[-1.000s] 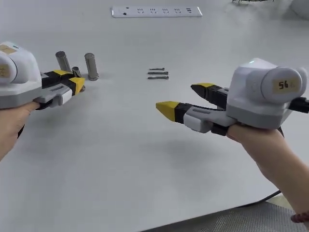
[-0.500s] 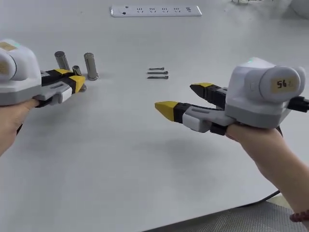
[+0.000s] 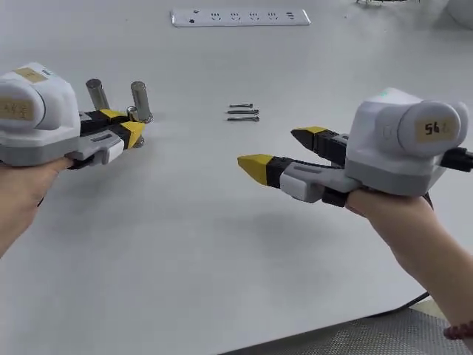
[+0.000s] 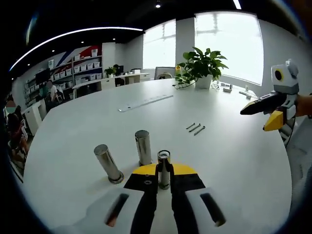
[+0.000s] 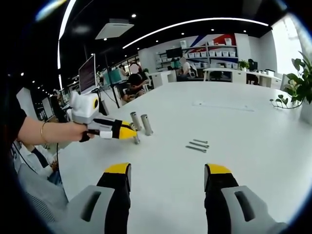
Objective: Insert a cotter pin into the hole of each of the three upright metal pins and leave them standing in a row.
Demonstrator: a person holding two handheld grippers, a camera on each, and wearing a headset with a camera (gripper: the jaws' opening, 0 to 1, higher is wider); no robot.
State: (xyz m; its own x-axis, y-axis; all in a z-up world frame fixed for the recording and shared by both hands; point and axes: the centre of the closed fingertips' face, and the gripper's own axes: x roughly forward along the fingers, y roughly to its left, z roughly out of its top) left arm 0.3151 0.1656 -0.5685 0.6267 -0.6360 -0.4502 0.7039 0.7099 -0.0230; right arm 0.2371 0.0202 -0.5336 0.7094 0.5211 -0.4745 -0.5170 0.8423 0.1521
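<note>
- Gripping the nearest metal pin (image 4: 164,161), the left gripper (image 4: 164,174) is shown with its yellow-tipped jaws closed against the pin's sides. The pin stands upright on the white table (image 3: 222,244).
- Two other metal pins (image 4: 108,163) (image 4: 143,147) are seen upright just beyond the held one, close together but apart. In the head view they rise behind the left gripper (image 3: 133,132) at the table's left.
- Three cotter pins (image 3: 242,112) lie side by side, flat, near the table's middle and well apart from the metal pins. No cotter pin is seen in any pin.
- The right gripper (image 3: 267,148) is held above the table at the right with its jaws wide apart and nothing between them, as its own view confirms (image 5: 167,175).
- A yellow label on the right gripper's housing carries digits beginning "56"; the last character cannot be read. The writing on the left gripper's yellow label is too blurred to read.
- A white power strip (image 3: 240,17) lies at the table's far edge.
</note>
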